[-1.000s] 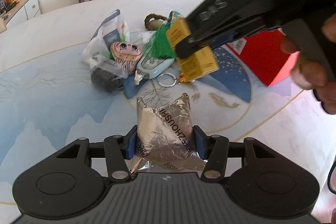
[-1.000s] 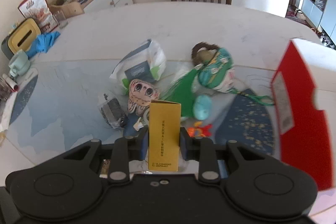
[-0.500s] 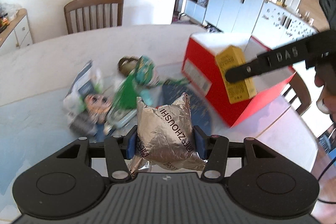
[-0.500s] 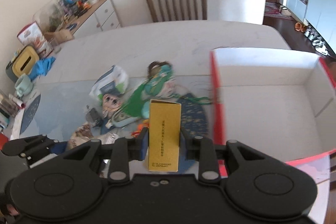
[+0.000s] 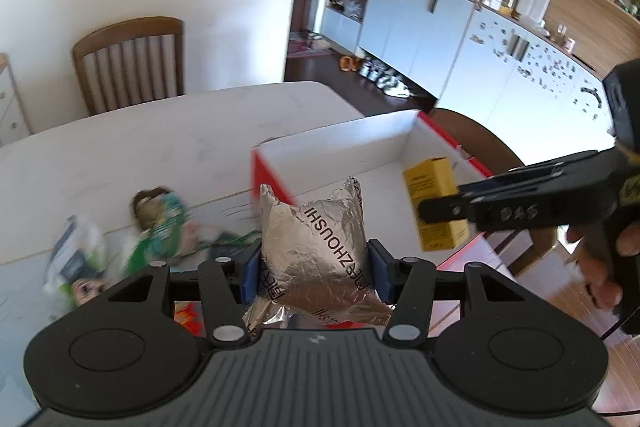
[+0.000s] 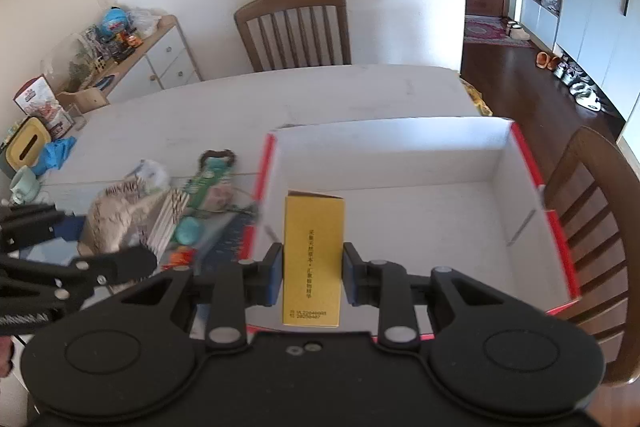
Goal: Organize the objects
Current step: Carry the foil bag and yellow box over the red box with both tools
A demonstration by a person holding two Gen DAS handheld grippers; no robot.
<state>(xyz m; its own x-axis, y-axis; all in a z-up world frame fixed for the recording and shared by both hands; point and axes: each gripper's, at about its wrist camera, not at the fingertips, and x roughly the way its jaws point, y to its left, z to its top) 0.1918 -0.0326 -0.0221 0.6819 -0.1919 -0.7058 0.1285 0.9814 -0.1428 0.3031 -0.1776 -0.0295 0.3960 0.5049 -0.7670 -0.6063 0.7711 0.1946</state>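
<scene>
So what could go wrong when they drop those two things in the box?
The left tool pinches only the lower part of the crinkly foil packet, so it could slip out before it is over the red box. The right tool and its yellow carton hang close by, so the two might bump.

- The left gripper [image 5: 314, 269] is pointed forward and downward, its blue pads [image 5: 251, 273] pressed against the two sides of a crumpled foil packet [image 5: 316, 251].
- In the right wrist view, the left gripper [image 6: 108, 251] is seen entering from the left edge.
- The right gripper [image 6: 312, 275] is tilted downward, a yellow carton [image 6: 313, 259] clamped upright between its pads [image 6: 275, 273].
- In the left wrist view, the right gripper [image 5: 438, 213] is reached in from the right edge, and its handle is wrapped by a hand [image 5: 600, 259].
</scene>
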